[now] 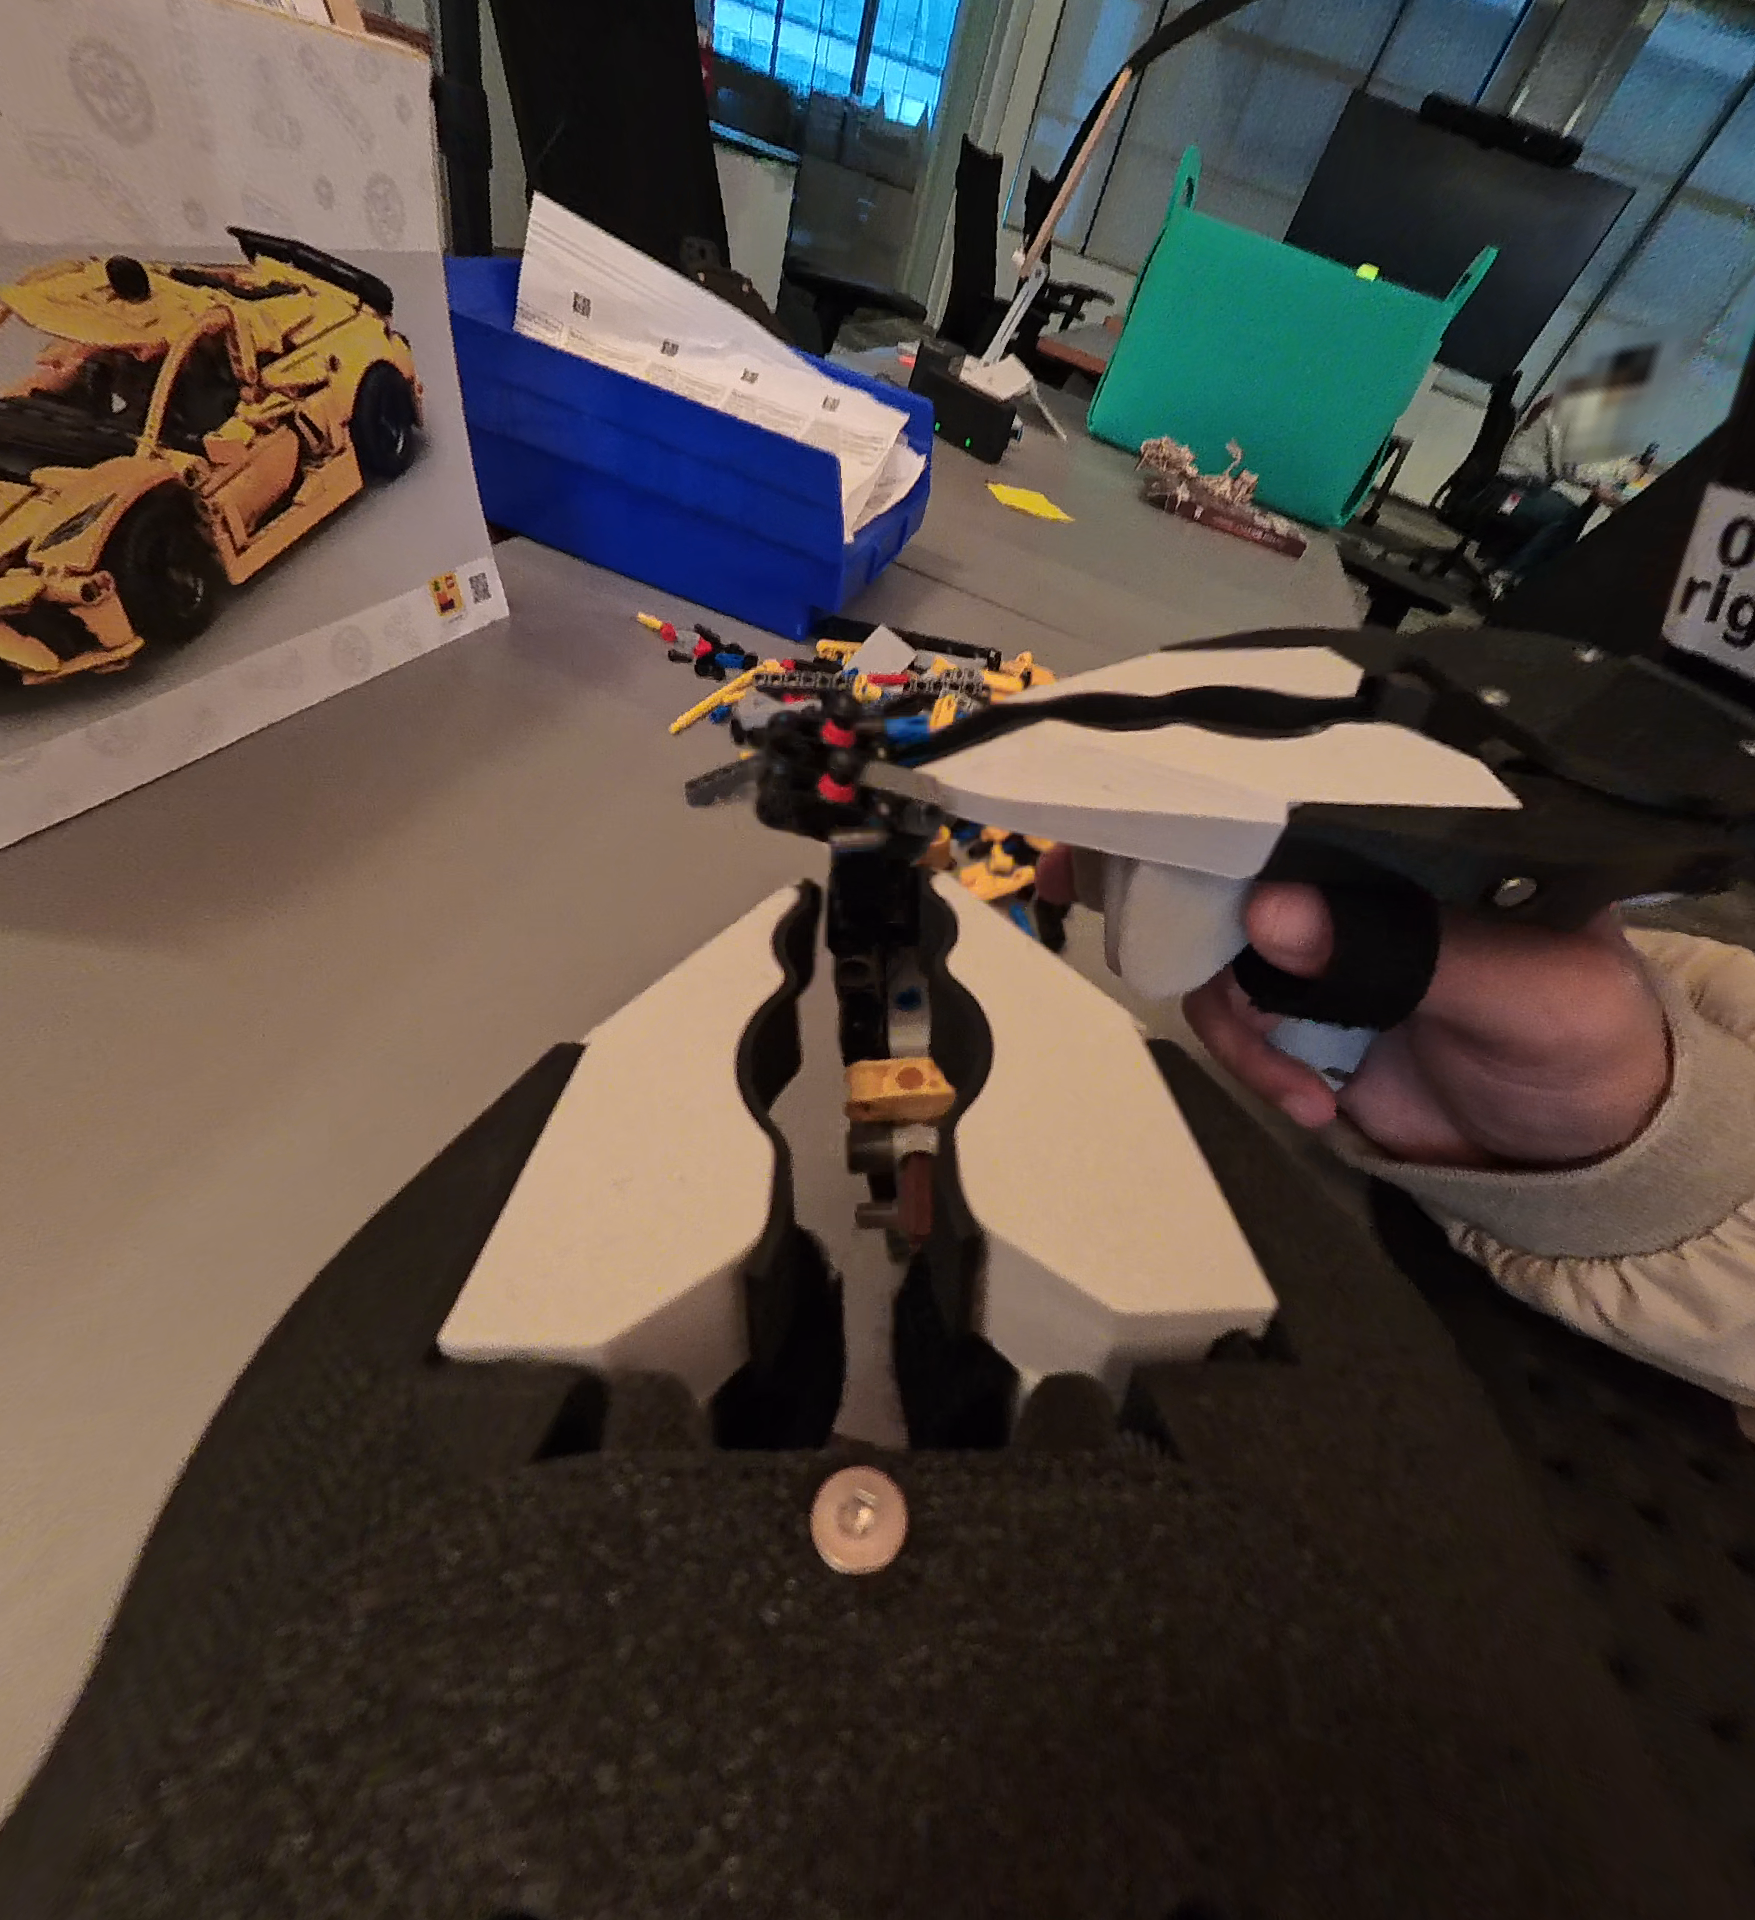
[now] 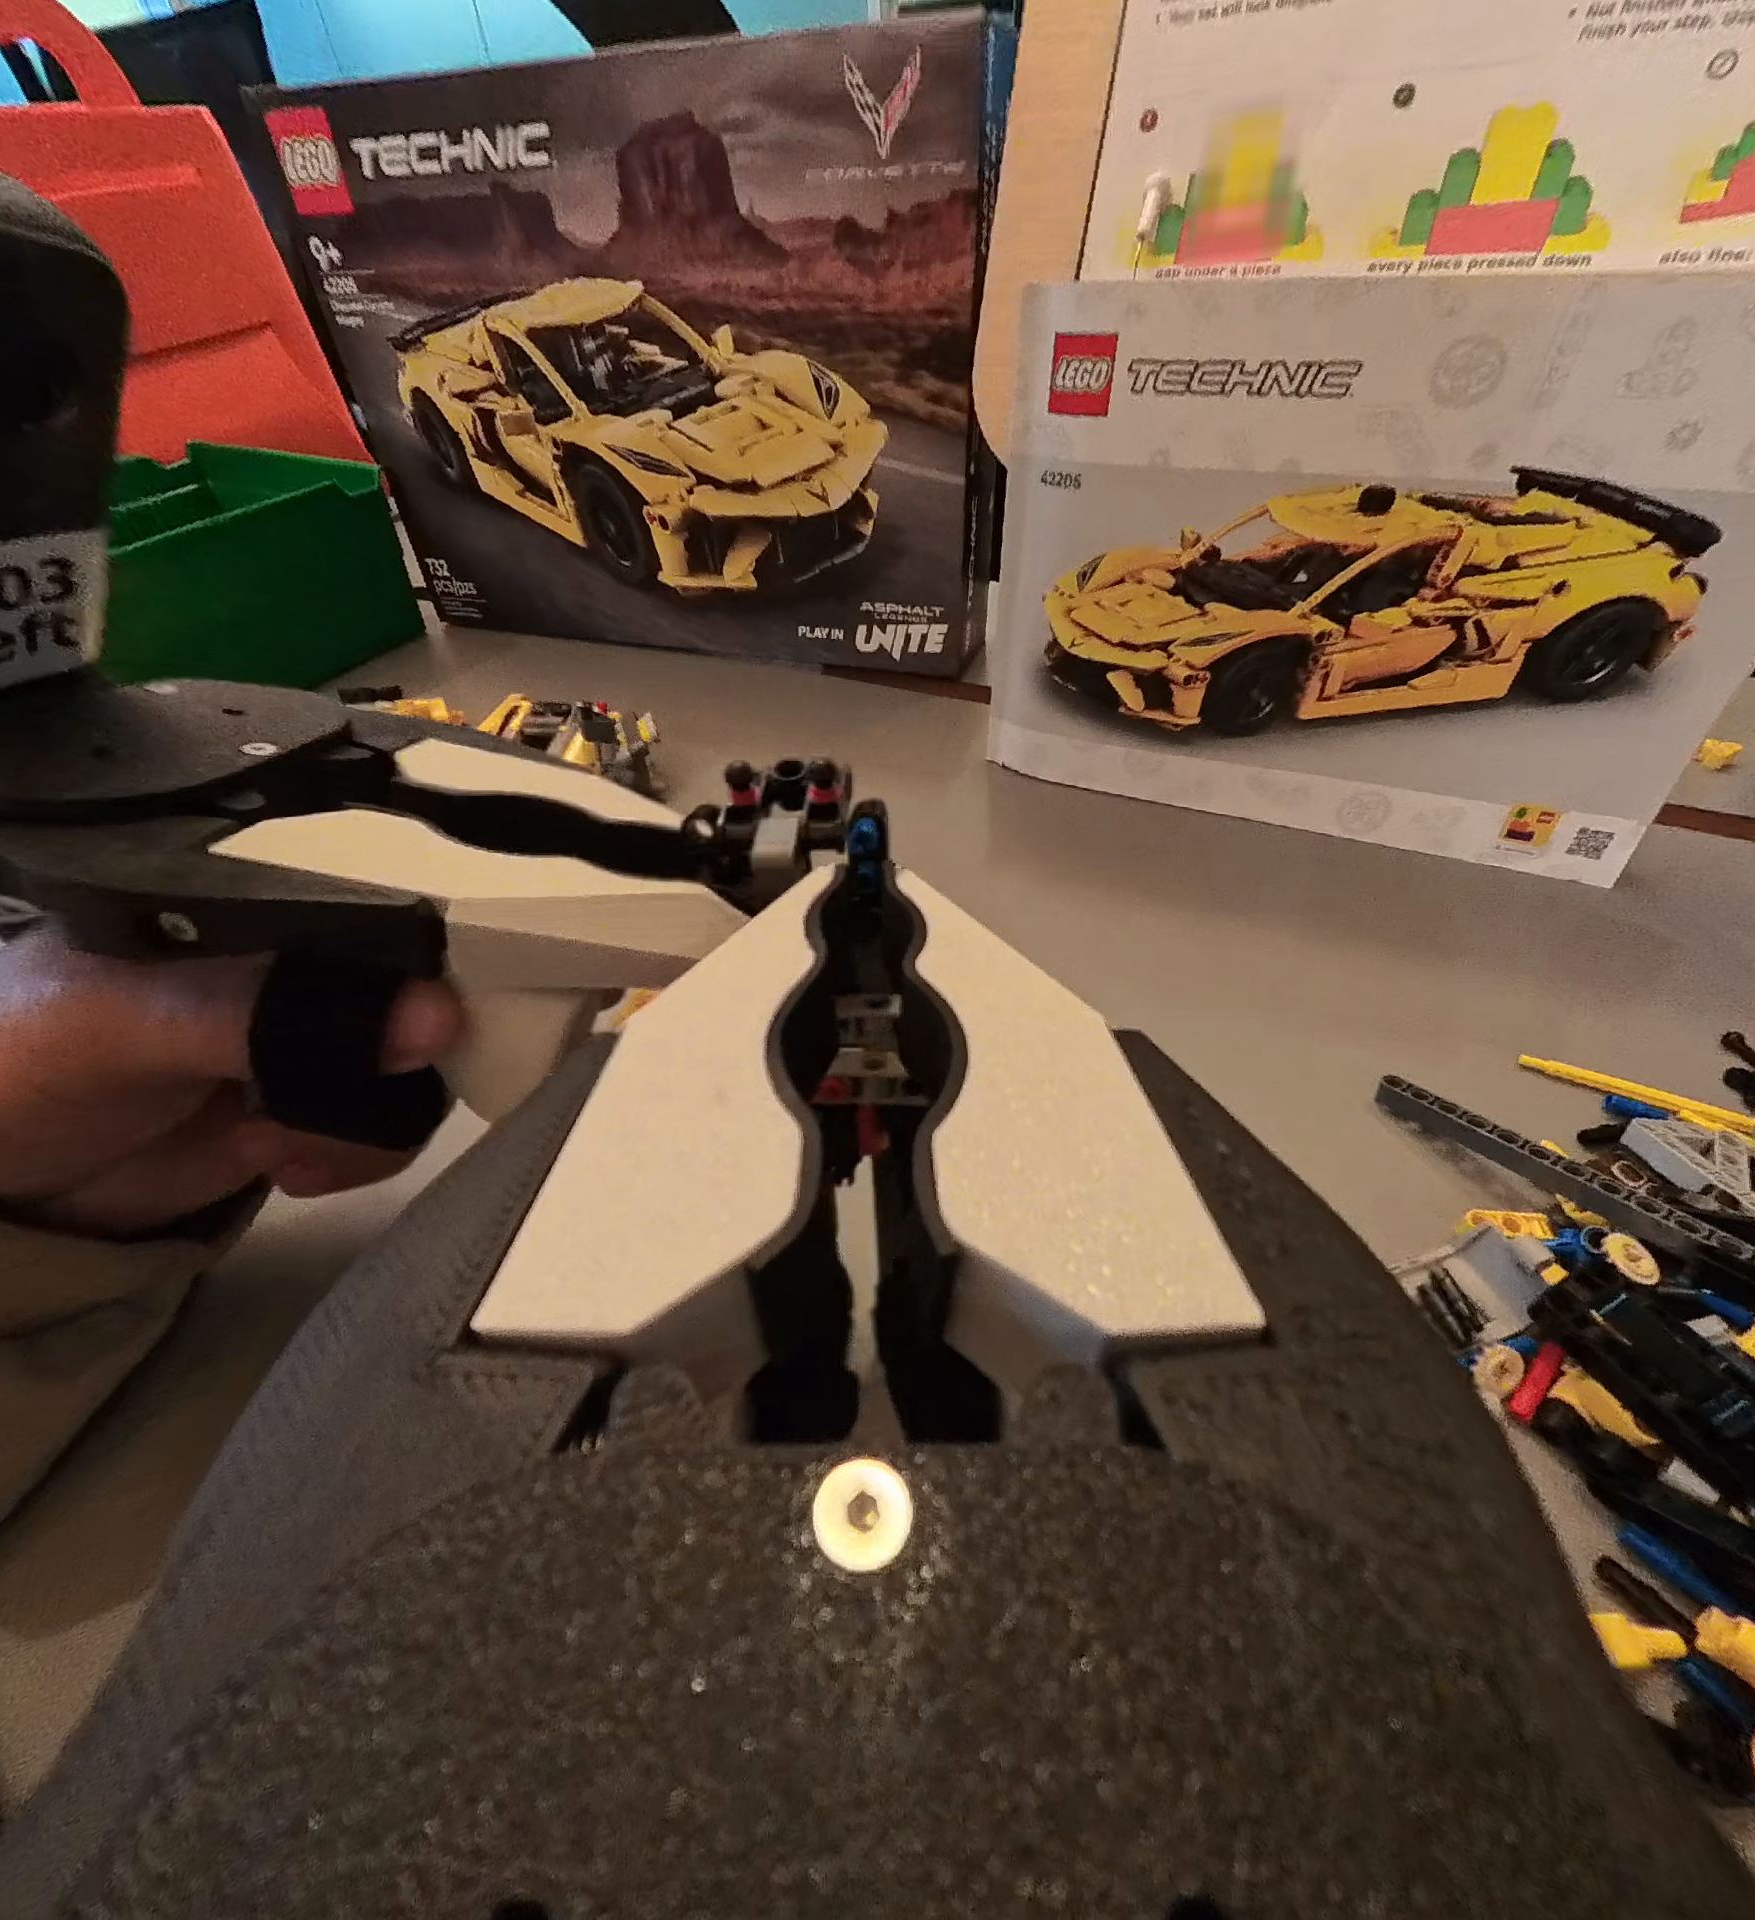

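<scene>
My left gripper (image 1: 871, 904) is shut on a small brick assembly (image 1: 878, 997) of black, grey and yellow pieces, held upright between its white fingers above the grey table (image 1: 333, 935). My right gripper (image 1: 930, 753) comes in from the right, held by a hand, and is shut on the assembly's top end with red pins. In the right wrist view my right gripper (image 2: 868, 883) is closed on black pieces of the same assembly (image 2: 785, 821). The left gripper (image 2: 696, 847) meets it from the left.
A pile of loose pieces (image 2: 1683, 1299) lies at the right and shows behind the grippers (image 1: 852, 675). An instruction booklet (image 2: 1372, 582), the set's box (image 2: 644, 364), a blue bin with papers (image 1: 665, 488), a green bin (image 2: 249, 561) and a green bag (image 1: 1268, 384) stand around. Only a small space, under 4 cm, lies between the two pairs of fingers.
</scene>
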Available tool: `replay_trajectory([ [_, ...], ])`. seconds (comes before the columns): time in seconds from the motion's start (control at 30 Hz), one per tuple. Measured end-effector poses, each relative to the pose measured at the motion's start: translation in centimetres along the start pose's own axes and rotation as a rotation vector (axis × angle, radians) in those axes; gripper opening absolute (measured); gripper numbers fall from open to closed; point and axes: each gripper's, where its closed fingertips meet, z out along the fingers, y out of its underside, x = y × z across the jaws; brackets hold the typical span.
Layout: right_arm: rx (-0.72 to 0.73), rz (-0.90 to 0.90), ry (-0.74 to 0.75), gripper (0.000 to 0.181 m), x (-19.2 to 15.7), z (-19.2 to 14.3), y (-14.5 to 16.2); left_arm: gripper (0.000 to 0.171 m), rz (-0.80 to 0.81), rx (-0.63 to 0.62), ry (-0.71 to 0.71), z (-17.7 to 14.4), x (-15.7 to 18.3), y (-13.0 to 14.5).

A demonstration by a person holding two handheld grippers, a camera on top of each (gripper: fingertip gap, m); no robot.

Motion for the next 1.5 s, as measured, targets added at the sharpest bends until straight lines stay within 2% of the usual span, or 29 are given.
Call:
replay_trajectory([
  [0.03, -0.001, 0.018, -0.013, 0.002, -0.3, -0.1, -0.1, 0.028, -0.017, 0.015, 0.010, 0.1, 0.1, -0.2],
  [0.07, 0.006, 0.040, -0.034, 0.001, -0.7, -0.1, -0.2, 0.030, -0.030, 0.023, 0.033, 0.2, 0.4, -0.2],
  [0.2, 0.019, 0.084, -0.058, 0.003, -1.5, 0.2, -0.4, 0.021, -0.042, 0.084, 0.036, 0.1, 0.5, -0.6],
  [0.3, 0.029, 0.048, -0.034, 0.002, -1.5, 0.2, -0.2, 0.015, -0.145, 0.061, 0.053, 0.1, 0.2, -0.4],
  [0.4, 0.029, 0.059, -0.018, 0.002, -1.3, 0.1, 0.2, 0.015, -0.146, 0.026, 0.034, 0.3, 0.3, -0.1],
  [0.53, 0.011, 0.059, 0.011, 0.001, -0.9, 0.1, 0.6, 0.015, -0.223, -0.003, 0.033, 0.6, 0.2, 0.4],
  [0.77, 0.007, 0.020, 0.056, 0.002, -0.7, 0.0, 0.8, 0.015, -0.240, -0.020, 0.022, 0.8, 0.1, 0.5],
  [0.87, 0.015, 0.072, 0.022, 0.001, -0.8, -0.2, 0.9, 0.015, -0.234, -0.032, 0.031, 0.8, 0.3, 0.6],
  [0.93, 0.016, 0.024, 0.049, 0.000, -0.8, -0.4, 0.9, 0.015, -0.231, -0.040, 0.035, 0.8, 0.4, 0.6],
  [0.97, 0.022, 0.026, 0.046, 0.000, -0.8, -0.5, 0.9, 0.015, -0.245, -0.036, -0.042, 0.5, -1.0, 0.7],
  [1.0, 0.085, 0.037, 0.070, 0.000, -0.2, -1.4, -0.1, 0.015, -0.299, -0.003, -0.159, -0.6, -4.0, 0.7],
  [1.07, 0.128, 0.016, 0.114, 0.000, 1.3, -3.3, -1.0, 0.015, -0.412, 0.069, -0.189, -3.7, -8.4, 0.1],
  [1.1, 0.131, 0.056, 0.072, 0.000, 1.4, -3.7, -0.6, 0.015, -0.385, 0.096, -0.189, -4.5, -8.8, -0.4],
  [1.17, 0.065, 0.127, -0.007, 0.000, 1.4, -3.2, 1.0, 0.015, -0.286, 0.113, -0.094, -3.9, -6.3, -1.7],
  [1.27, 0.112, 0.180, -0.184, 0.000, -0.4, -2.5, -0.4, 0.015, -0.177, 0.087, 0.054, -2.8, -2.8, -2.1],
  [1.33, 0.121, 0.108, -0.320, 0.000, -1.7, -2.2, -1.1, 0.015, -0.067, 0.083, 0.189, -3.0, 0.0, -2.1],
  [1.4, 0.109, 0.064, -0.493, 0.030, -2.6, -2.5, -1.7, 0.015, 0.058, 0.094, 0.279, -3.4, 2.3, -2.2],
  [1.47, 0.024, 0.059, -0.752, 0.035, -4.8, -4.0, -1.3, 0.016, 0.108, 0.083, 0.353, -3.6, 4.0, -1.9],
  [1.5, -0.015, 0.057, -0.786, 0.040, -5.0, -4.1, -0.9, 0.016, 0.144, 0.058, 0.375, -3.6, 4.6, -1.4],
])
